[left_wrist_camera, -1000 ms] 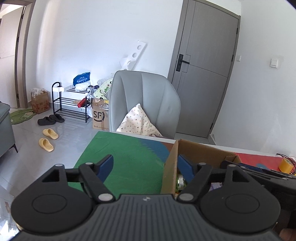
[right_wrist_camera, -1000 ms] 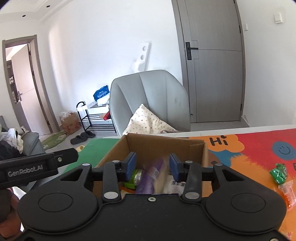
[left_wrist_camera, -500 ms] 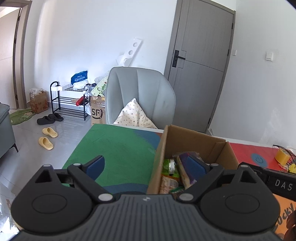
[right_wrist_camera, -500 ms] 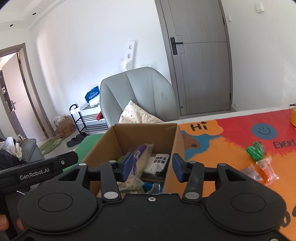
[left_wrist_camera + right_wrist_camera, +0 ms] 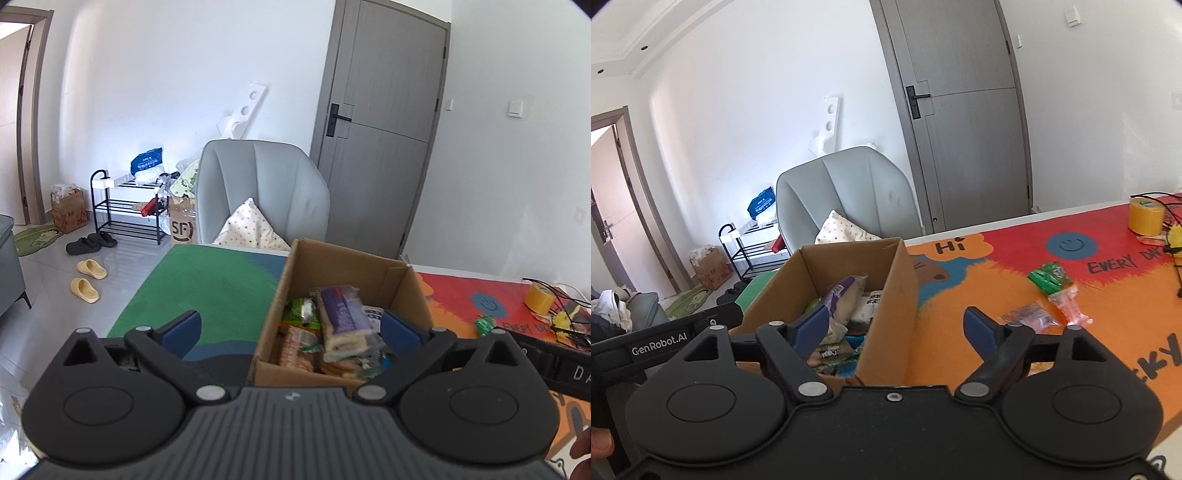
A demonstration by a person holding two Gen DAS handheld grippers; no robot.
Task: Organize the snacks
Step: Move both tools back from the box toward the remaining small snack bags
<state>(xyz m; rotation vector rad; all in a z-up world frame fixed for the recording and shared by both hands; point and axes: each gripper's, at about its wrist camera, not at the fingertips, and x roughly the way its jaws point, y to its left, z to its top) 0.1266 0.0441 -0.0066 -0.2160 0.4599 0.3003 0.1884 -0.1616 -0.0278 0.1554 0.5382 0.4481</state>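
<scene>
An open cardboard box [image 5: 373, 269] [image 5: 897, 291] stands on the table and holds several snack packets, among them a purple-wrapped one [image 5: 341, 314] [image 5: 842, 295]. My left gripper [image 5: 291, 328] is open and empty, above the box's near left side. My right gripper [image 5: 897, 328] is open and empty, its jaws astride the box's right wall. A green packet [image 5: 1049, 275] [image 5: 485, 325], a pink packet [image 5: 1067, 301] and a clear packet [image 5: 1030, 315] lie on the orange mat to the right of the box.
The table has a colourful mat [image 5: 1108, 280], green [image 5: 207, 288] on the left. A yellow tape roll [image 5: 1145, 216] and black cables [image 5: 1178, 236] sit at the far right. A grey chair [image 5: 258, 195] with a cushion stands behind the table.
Both grippers have risen and pulled back from the box, so its contents show. The right gripper has opened wider and swung right, over the box's right wall.
</scene>
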